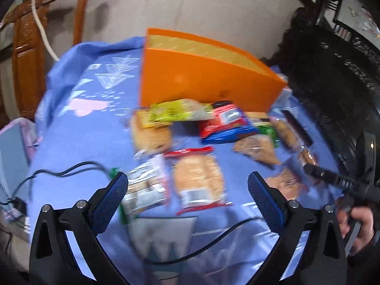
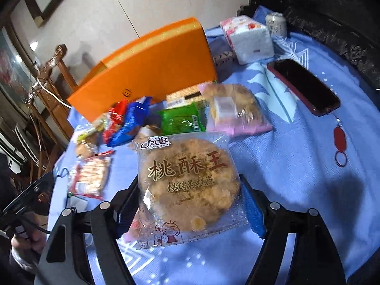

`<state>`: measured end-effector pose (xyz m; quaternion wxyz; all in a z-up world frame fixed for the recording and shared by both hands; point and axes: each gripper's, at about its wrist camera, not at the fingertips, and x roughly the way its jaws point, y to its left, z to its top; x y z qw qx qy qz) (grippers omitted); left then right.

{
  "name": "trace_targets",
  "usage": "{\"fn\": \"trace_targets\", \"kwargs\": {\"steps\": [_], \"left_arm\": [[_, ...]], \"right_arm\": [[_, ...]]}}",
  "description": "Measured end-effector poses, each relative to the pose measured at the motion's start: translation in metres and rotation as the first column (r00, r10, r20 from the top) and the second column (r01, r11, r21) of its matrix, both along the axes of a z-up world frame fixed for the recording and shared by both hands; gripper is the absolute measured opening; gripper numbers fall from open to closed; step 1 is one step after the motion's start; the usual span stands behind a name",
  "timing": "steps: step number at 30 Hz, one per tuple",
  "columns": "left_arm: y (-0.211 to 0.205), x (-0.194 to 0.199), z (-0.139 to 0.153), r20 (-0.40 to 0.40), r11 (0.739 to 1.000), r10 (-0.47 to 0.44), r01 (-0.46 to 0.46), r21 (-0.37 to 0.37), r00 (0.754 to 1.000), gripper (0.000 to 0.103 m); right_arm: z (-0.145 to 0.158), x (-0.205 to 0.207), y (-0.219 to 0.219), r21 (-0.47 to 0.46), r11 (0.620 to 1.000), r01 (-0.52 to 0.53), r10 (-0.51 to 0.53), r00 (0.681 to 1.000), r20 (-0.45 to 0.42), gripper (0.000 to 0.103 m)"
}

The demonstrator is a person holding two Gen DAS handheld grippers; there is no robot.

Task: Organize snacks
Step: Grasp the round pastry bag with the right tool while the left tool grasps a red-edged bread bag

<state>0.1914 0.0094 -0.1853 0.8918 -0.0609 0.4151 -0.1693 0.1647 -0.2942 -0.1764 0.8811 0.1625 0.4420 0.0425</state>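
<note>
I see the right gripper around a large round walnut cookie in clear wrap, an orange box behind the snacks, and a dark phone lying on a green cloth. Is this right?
One detail is wrong: the cloth under the phone is blue, not green, as the right wrist view shows. The right gripper around the walnut cookie and the orange box behind the snacks are correct.

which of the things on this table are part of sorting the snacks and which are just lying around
Part of the job: orange box; walnut cookie pack between the right gripper fingers; green packet; red and blue packet; red-edged cracker pack.

Just lying about: phone; tissue pack; drink can; black cable.
</note>
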Motion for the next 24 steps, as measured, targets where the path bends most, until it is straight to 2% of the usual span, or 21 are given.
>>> {"fn": "trace_targets", "kwargs": {"steps": [3, 5, 8, 12, 15, 20, 22, 24], "left_arm": [[-0.023, 0.006, -0.005, 0.001, 0.999, -0.037, 0.037, 0.029, 0.999, 0.099], [-0.038, 0.015, -0.017, -0.031, 0.998, -0.048, 0.049, 0.048, 0.998, 0.099], [-0.05, 0.03, -0.037, -0.079, 0.997, -0.018, 0.024, 0.072, 0.997, 0.099], [-0.058, 0.04, -0.05, -0.076, 0.992, 0.003, 0.007, 0.128, 0.997, 0.099], [-0.063, 0.044, -0.057, -0.072, 0.978, 0.012, 0.003, 0.211, 0.997, 0.099], [-0.062, 0.034, -0.063, -0.059, 0.957, -0.01, 0.027, 0.288, 0.998, 0.099], [-0.064, 0.031, -0.066, -0.051, 0.945, -0.014, 0.03, 0.325, 0.999, 0.092], [-0.066, 0.031, -0.066, -0.05, 0.946, -0.006, 0.022, 0.323, 0.999, 0.086]], "right_arm": [[0.01, -0.013, 0.004, -0.008, 1.0, 0.001, -0.001, 0.999, 0.033, 0.078], [0.014, -0.017, 0.006, -0.007, 1.0, 0.002, -0.001, 0.999, 0.042, 0.078], [0.013, -0.019, 0.007, 0.003, 1.0, -0.002, 0.002, 0.999, 0.039, 0.078], [0.006, -0.02, 0.008, 0.01, 1.0, -0.009, 0.008, 1.0, 0.023, 0.078], [0.001, -0.021, 0.01, 0.018, 1.0, -0.016, 0.016, 1.0, 0.01, 0.078], [-0.002, -0.023, 0.013, 0.006, 1.0, -0.021, 0.021, 1.0, 0.007, 0.078], [-0.002, -0.024, 0.015, -0.006, 1.0, -0.025, 0.025, 1.0, 0.007, 0.078], [-0.002, -0.024, 0.015, 0.004, 1.0, -0.028, 0.028, 1.0, 0.007, 0.078]]}}
